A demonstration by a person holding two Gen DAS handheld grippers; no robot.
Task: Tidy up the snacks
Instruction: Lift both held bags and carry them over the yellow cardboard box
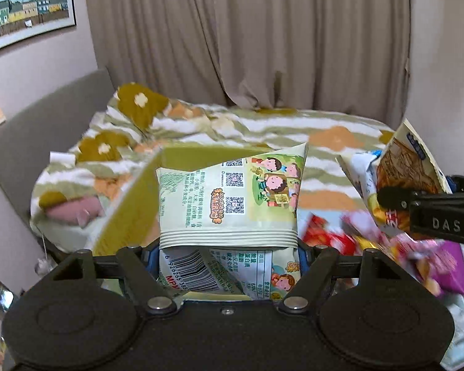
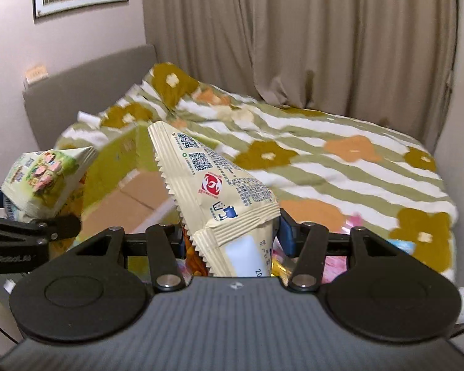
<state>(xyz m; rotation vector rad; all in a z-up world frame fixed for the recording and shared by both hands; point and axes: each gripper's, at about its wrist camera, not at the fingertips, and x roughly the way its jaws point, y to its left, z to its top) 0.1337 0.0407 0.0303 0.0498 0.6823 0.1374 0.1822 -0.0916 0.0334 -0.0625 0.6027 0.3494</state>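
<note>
My left gripper (image 1: 229, 253) is shut on a pale green snack bag (image 1: 232, 198) printed with cartoon children; the bag stands upright between the blue pads. In the right wrist view this gripper (image 2: 31, 225) and its green bag (image 2: 46, 179) appear at the left edge. A cream snack bag (image 2: 213, 185) with QR codes and a red logo sits tilted in my right gripper (image 2: 232, 238), which is shut on it. The left wrist view shows that gripper (image 1: 417, 204) at the right edge with the cream bag (image 1: 408, 167). Both bags hang above the bed, near an open cardboard box (image 2: 123, 204).
The box's yellow-green flap (image 1: 130, 204) stands up left of the green bag. A pile of red, pink and purple snack packets (image 1: 386, 247) lies on the floral striped duvet (image 2: 340, 173). A grey headboard (image 2: 86, 83) is at left, beige curtains (image 2: 294, 31) behind.
</note>
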